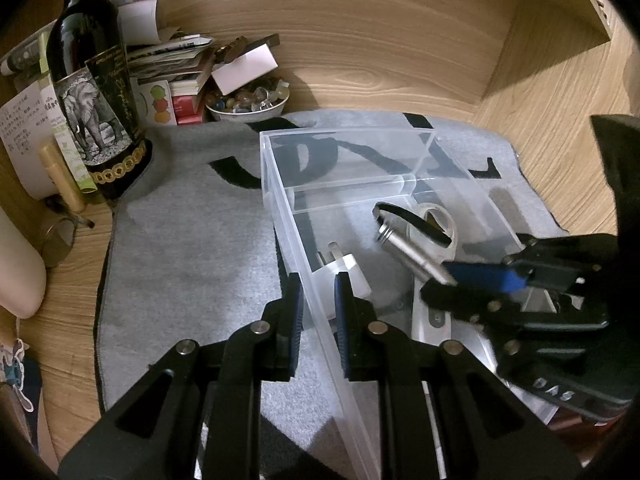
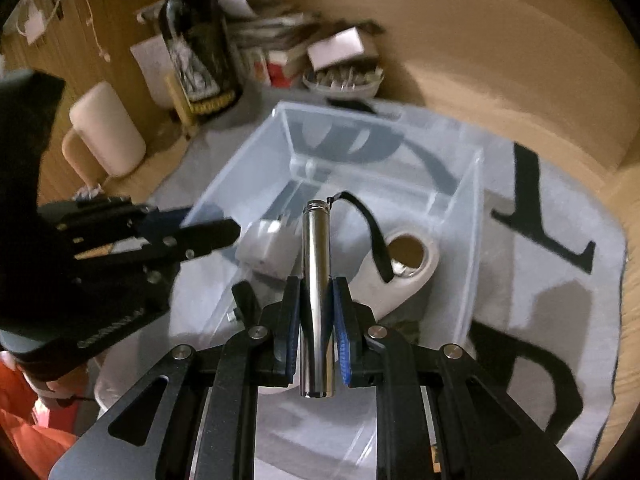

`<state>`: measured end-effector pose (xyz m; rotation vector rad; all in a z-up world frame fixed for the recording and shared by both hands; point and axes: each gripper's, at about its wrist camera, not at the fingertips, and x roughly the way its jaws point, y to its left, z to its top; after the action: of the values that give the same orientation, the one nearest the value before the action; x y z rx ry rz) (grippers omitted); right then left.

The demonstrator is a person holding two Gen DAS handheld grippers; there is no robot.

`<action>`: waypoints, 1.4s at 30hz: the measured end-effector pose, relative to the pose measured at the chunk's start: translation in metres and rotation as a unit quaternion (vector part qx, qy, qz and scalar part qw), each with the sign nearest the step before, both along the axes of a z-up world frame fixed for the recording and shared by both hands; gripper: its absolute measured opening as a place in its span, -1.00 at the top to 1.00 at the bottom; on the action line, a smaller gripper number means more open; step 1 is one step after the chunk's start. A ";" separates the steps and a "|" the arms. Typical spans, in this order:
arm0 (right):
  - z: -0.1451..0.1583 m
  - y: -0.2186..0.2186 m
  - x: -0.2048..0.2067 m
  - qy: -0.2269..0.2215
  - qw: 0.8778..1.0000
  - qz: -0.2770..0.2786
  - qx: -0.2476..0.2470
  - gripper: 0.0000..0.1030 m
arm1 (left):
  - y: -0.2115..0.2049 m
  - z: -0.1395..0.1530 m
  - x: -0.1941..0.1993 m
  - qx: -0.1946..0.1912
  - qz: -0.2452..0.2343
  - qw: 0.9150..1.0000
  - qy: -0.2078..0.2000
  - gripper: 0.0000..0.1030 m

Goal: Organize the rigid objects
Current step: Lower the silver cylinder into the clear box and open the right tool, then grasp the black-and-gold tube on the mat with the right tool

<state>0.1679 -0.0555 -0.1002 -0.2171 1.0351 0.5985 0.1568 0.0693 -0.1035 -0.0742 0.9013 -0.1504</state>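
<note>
Flashlight (image 2: pixel 317 300) clamped in right gripper (image 2: pixel 317 312), above bin (image 2: pixel 474 216)

My left wrist view is dim and warm but fairly sharp; the wine bottle (image 1: pixel 94 92) throws a soft shadow rightward onto the grey mat (image 1: pixel 188 240). My right wrist view smears with motion blur, worst across the background clutter. Glare streaks the metal flashlight (image 2: pixel 316 300). Both frames bow and darken at the edges.
</note>
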 end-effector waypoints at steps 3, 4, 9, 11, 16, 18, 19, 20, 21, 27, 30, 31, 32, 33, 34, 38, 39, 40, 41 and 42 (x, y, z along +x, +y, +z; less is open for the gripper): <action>-0.006 0.004 -0.003 0.010 1.000 0.011 -0.008 0.72 | 0.000 0.000 0.000 0.000 -0.002 1.000 0.000 0.71; -0.008 0.005 -0.003 0.011 1.000 0.012 -0.012 0.72 | 0.000 0.000 0.000 0.000 -0.002 1.000 -0.001 0.70; -0.003 0.006 -0.005 0.003 1.000 0.010 -0.013 0.71 | 0.000 0.000 0.001 0.000 -0.002 1.000 0.000 0.70; 0.000 0.005 -0.005 -0.003 1.000 0.010 -0.014 0.71 | 0.000 0.000 0.001 -0.001 -0.002 1.000 0.000 0.70; 0.009 -0.005 -0.006 -0.024 1.000 -0.011 -0.005 0.49 | 0.000 0.000 0.001 -0.001 -0.002 1.000 0.000 0.70; 0.015 -0.012 -0.005 -0.035 0.999 -0.023 0.001 0.34 | 0.000 0.000 0.001 0.000 -0.002 1.000 0.000 0.70; 0.020 -0.018 -0.006 -0.044 0.998 -0.033 0.005 0.31 | 0.000 0.000 0.001 0.000 -0.002 1.000 0.000 0.70; 0.024 -0.022 -0.006 -0.050 0.998 -0.041 0.008 0.26 | 0.000 0.000 0.000 0.000 -0.003 1.000 0.000 0.70; 0.029 -0.027 -0.006 -0.058 0.997 -0.050 0.011 0.21 | 0.000 0.000 0.001 0.001 -0.003 1.000 0.000 0.70; 0.057 -0.069 -0.009 -0.108 0.987 -0.115 0.021 -0.07 | 0.000 0.000 0.001 0.002 -0.002 1.000 0.001 0.70; 0.065 -0.092 -0.010 -0.121 0.981 -0.148 0.017 -0.07 | 0.000 0.000 0.000 0.002 -0.002 1.000 0.001 0.70; 0.066 -0.097 -0.011 -0.123 0.980 -0.156 0.017 -0.07 | 0.000 0.000 0.001 0.003 -0.002 1.000 0.001 0.70; 0.066 -0.103 -0.011 -0.123 0.979 -0.164 0.016 -0.07 | 0.000 0.000 0.001 0.003 -0.002 1.000 0.001 0.70; 0.065 -0.109 -0.012 -0.122 0.977 -0.172 0.016 -0.07 | 0.000 0.000 0.000 0.004 -0.002 1.000 0.001 0.70; 0.062 -0.116 -0.014 -0.119 0.976 -0.180 0.015 -0.07 | 0.000 0.000 0.001 0.005 -0.002 1.000 0.001 0.70; 0.042 -0.132 -0.018 -0.092 0.975 -0.201 0.007 -0.08 | 0.000 0.000 0.001 0.005 -0.002 1.000 0.002 0.70; 0.035 -0.134 -0.018 -0.083 0.975 -0.206 0.005 -0.08 | 0.000 0.000 0.001 0.006 -0.002 1.000 0.002 0.70; 0.028 -0.137 -0.019 -0.072 0.975 -0.210 0.003 -0.08 | 0.000 0.000 0.001 0.006 -0.002 1.000 0.002 0.70; 0.021 -0.139 -0.020 -0.062 0.975 -0.212 0.003 -0.08 | 0.000 0.000 0.001 0.006 -0.002 1.000 0.002 0.70; 0.014 -0.140 -0.021 -0.052 0.976 -0.213 0.001 -0.08 | 0.000 0.000 0.001 0.007 -0.002 1.000 0.002 0.70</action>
<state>0.1468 -0.1953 -0.0862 -0.0197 0.9427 0.1971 0.1583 0.0695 -0.1035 -0.0599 0.9064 -0.1476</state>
